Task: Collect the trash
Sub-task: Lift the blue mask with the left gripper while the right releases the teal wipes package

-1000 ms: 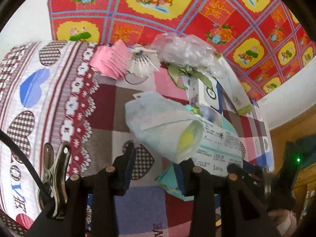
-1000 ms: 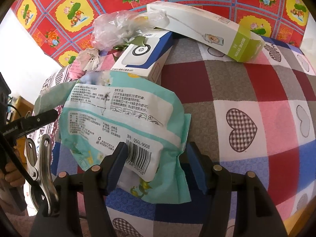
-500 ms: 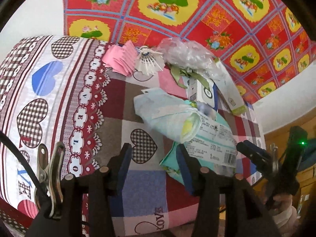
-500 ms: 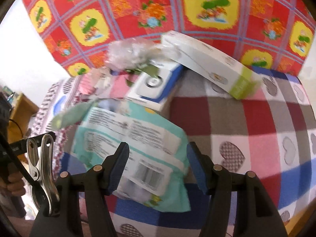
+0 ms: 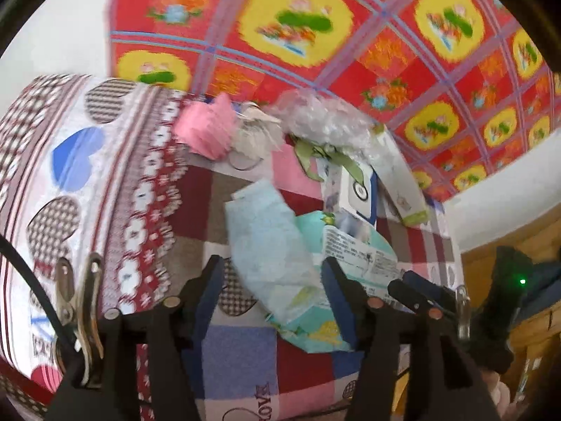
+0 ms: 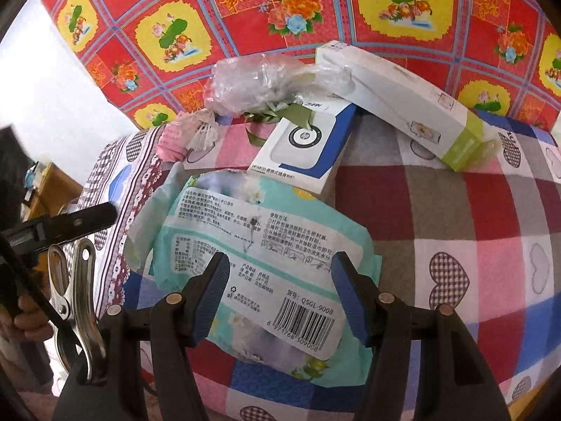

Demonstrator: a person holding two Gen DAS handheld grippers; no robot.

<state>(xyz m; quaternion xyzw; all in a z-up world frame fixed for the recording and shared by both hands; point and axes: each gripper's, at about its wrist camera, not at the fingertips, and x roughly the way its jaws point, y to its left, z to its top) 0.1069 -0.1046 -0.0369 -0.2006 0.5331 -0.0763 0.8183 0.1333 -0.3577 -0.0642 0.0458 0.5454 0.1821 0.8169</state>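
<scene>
on the patchwork bedspread point(image 6: 466, 210), printed with checked hearts, a soft teal wet-wipes pack point(image 6: 266, 256) lies near the middle; its white back label carries dense chinese text, a barcode and the code "qsgl-9008". just beyond it rests a flat white-and-blue carton point(image 6: 305, 147) with a round hp logo and a line ending in "wifi". a long white box point(image 6: 403, 101) with a lime-green end leans across that carton's far right corner. crumpled clear plastic film point(image 6: 259, 84) with an olive ribbon sits on the carton's far left, and beside it, further left, a white feathered shuttlecock point(image 6: 205, 133) lies beside folded pink paper point(image 5: 210, 129). the bedspread's near edge shows the word "love". behind the bed hangs a red cloth point(image 6: 245, 10) with yellow medallions and flowers.

the right gripper point(image 6: 280, 294) stands wide over the pack's barcode end, its blue ribbed pads clear of the wrapper on both sides, holding nothing. in the blurred left wrist view, the left gripper point(image 5: 270, 294) is opening; a pale blue crinkled flap of the wet-wipes pack point(image 5: 270, 245) lies between its fingers, and the pads do not appear to press on it.
</scene>
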